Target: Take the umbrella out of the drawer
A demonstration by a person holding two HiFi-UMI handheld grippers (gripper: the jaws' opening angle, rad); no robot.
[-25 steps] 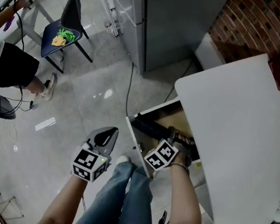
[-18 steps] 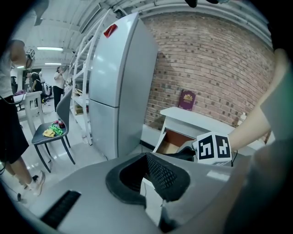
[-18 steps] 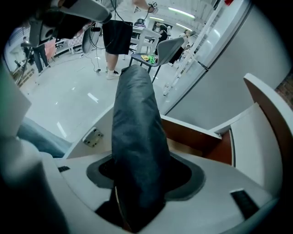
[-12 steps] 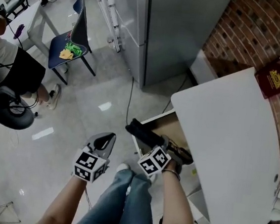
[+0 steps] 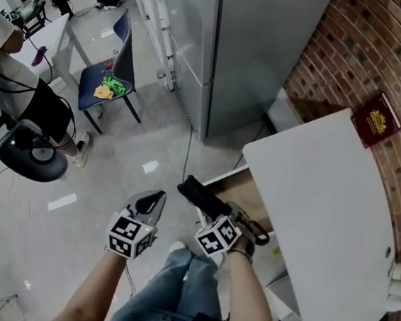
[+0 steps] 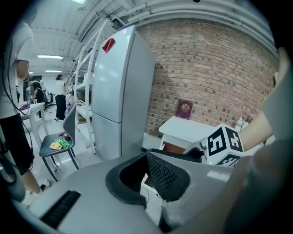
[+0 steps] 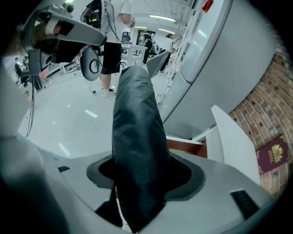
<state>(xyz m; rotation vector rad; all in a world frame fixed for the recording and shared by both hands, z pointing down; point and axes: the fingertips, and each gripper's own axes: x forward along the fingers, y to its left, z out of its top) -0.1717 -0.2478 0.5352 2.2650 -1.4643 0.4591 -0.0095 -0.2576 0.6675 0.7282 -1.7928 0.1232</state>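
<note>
A black folded umbrella (image 5: 200, 194) slants up over the front edge of the open drawer (image 5: 254, 194) under the white table (image 5: 317, 204). My right gripper (image 5: 233, 215) is shut on it near its handle end. In the right gripper view the umbrella (image 7: 137, 137) runs straight out between both pads of the right gripper (image 7: 142, 178), which press its sides. My left gripper (image 5: 157, 198) hangs over the floor left of the drawer, apart from the umbrella. In the left gripper view the left gripper (image 6: 146, 192) has its pads together with nothing in them.
A grey fridge (image 5: 241, 46) stands behind the drawer, against a brick wall. A red booklet (image 5: 376, 119) lies on the table's far corner. A chair (image 5: 112, 83) with coloured items, a round stool (image 5: 33, 156) and a person (image 5: 22, 98) are to the left. My legs are below.
Both grippers have risen. The umbrella has come up out of the drawer with the right gripper, its far end now beyond the drawer's front edge.
</note>
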